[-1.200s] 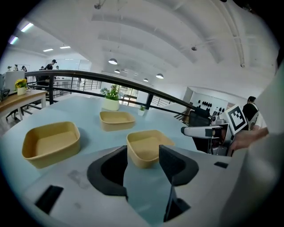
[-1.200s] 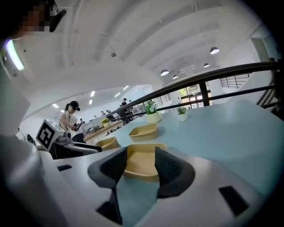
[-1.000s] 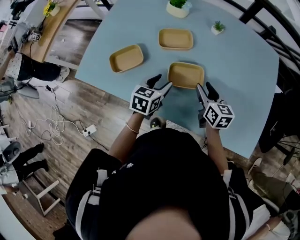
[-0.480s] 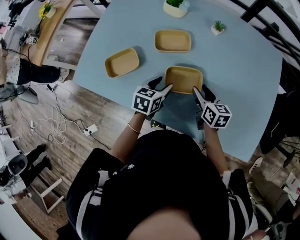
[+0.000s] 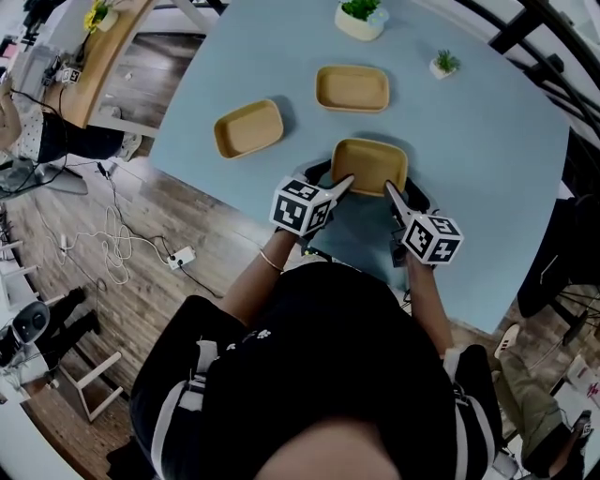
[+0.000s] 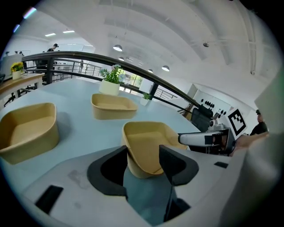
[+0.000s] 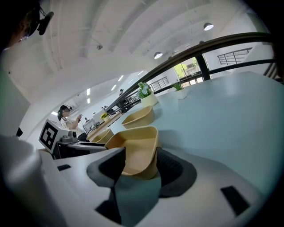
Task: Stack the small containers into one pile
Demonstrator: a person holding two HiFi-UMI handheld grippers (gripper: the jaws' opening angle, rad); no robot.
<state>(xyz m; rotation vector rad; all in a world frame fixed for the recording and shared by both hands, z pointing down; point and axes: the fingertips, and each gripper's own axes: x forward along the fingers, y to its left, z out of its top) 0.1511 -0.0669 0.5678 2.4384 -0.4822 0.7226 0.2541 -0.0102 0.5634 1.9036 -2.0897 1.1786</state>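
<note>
Light-blue table [image 5: 487,141] over a wood floor. Head view: 3 tan containers lie apart, none stacked yet. The nearest container [image 5: 370,166] sits close to the table's near edge. The left container [image 5: 248,128] and far container [image 5: 352,88] are well apart from it. A big potted plant [image 5: 359,17] and a small potted plant [image 5: 444,64] stand at the far side. The left gripper [image 5: 328,178] is at the nearest container's left end and the right gripper [image 5: 405,195] at its right end. That is 1 per side, likely a 2-handed pickup to keep it level. Left gripper view: jaws wide, straddling a corner wall of the nearest container [image 6: 148,146], 1 pad outside and 1 over the inside, not clamped. The other 2 containers are behind. Right gripper view: mirrored, jaws wide around the opposite corner of the nearest container [image 7: 137,150], with no squeeze visible. It looks to rest on the table. Judged step: closing on the rim, then carrying it onto another container.
</note>
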